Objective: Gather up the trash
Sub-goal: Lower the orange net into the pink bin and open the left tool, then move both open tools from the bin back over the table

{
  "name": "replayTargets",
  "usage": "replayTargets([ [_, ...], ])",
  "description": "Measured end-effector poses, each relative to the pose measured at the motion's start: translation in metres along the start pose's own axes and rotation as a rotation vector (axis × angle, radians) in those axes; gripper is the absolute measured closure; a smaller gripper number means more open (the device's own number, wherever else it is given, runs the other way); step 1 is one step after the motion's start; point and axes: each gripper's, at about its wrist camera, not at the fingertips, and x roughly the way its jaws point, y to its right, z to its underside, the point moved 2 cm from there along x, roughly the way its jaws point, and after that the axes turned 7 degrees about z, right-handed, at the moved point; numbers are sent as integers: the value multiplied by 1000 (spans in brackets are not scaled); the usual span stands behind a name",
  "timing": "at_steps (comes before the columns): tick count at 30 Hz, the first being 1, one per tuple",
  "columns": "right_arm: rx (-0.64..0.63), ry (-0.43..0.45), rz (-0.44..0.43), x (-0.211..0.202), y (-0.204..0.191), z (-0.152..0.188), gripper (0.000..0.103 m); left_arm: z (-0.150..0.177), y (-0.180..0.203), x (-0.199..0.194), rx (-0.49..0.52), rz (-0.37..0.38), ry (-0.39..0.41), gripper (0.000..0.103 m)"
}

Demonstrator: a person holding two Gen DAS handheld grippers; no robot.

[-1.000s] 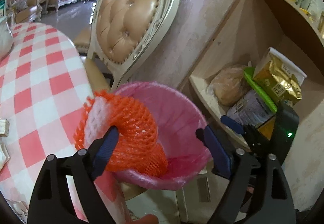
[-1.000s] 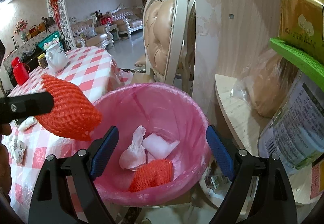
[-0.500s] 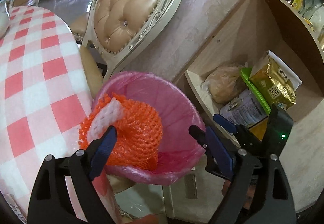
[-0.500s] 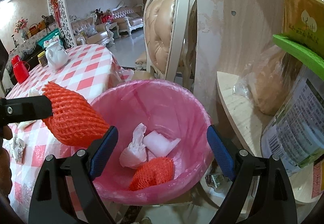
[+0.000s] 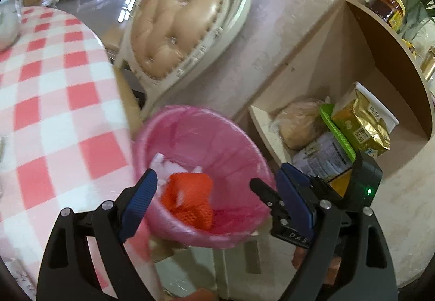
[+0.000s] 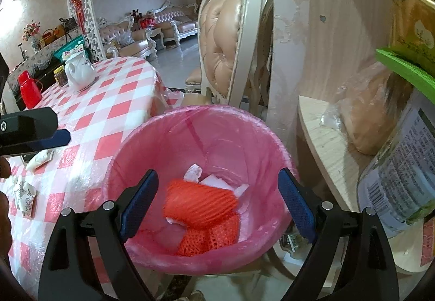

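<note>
A bin with a pink liner (image 5: 239,146) (image 6: 217,127) stands beside the table. An orange foam net (image 5: 187,197) (image 6: 198,205) lies inside it on top of a second orange net (image 6: 209,238) and white paper scraps (image 6: 214,181). My left gripper (image 5: 217,192) is open and empty above the bin's near rim. My right gripper (image 6: 217,203) is open and empty, with the bin between its fingers. The left gripper's finger (image 6: 40,135) shows at the left edge of the right wrist view.
The table has a red-and-white checked cloth (image 5: 54,99) (image 6: 108,110), with small white wrappers (image 6: 38,159) near its edge, a white teapot (image 6: 78,72) and a red flask (image 6: 28,89). A padded chair (image 5: 176,37) stands behind the bin. A wooden shelf (image 5: 353,83) with food packets is at the right.
My left gripper let go of the orange net, which dropped into the bin onto the other trash. The left gripper is now empty. The right gripper has hardly moved.
</note>
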Motion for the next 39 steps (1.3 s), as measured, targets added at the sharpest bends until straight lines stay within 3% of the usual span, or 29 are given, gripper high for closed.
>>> replayTargets([
  [7, -23, 4, -28, -4, -19, -2, 18, 8, -23, -52, -2, -172, 109, 17],
  [15, -76, 19, -89, -17, -64, -6, 18, 19, -56, -140, -7, -443, 254, 16],
  [25, -160, 24, -207, -36, -141, 3, 18, 59, -109, -235, -67, -698, 324, 16],
  [31, -206, 10, -278, -46, -185, 15, 18, 96, -141, -278, -133, -794, 327, 17],
  [39, -276, -6, -354, -60, -241, 30, 18, 130, -173, -296, -183, -824, 285, 20],
])
